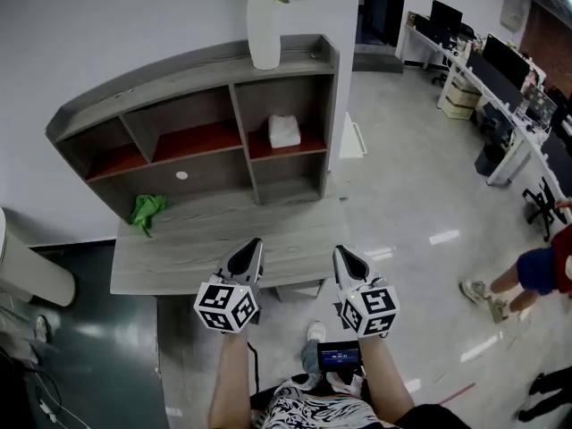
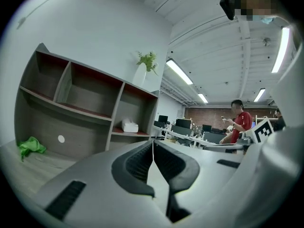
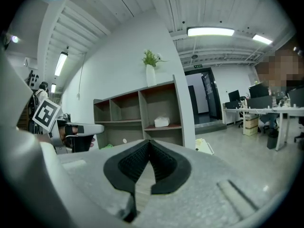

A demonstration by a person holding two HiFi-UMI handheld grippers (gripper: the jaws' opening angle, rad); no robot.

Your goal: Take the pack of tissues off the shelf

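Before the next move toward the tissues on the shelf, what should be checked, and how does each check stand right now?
1. Pack of tissues located: ok, it lies on the red board in the right-hand compartment of the shelf.
2. Way into that compartment free: ok, nothing stands in front of the pack.
3. Jaws open for a grasp: not ok, the left gripper and right gripper are both shut and empty.
4. Grippers at the pack: not ok, both are over the front of the desk.
5. Vase on top, above that compartment: ok, upright.
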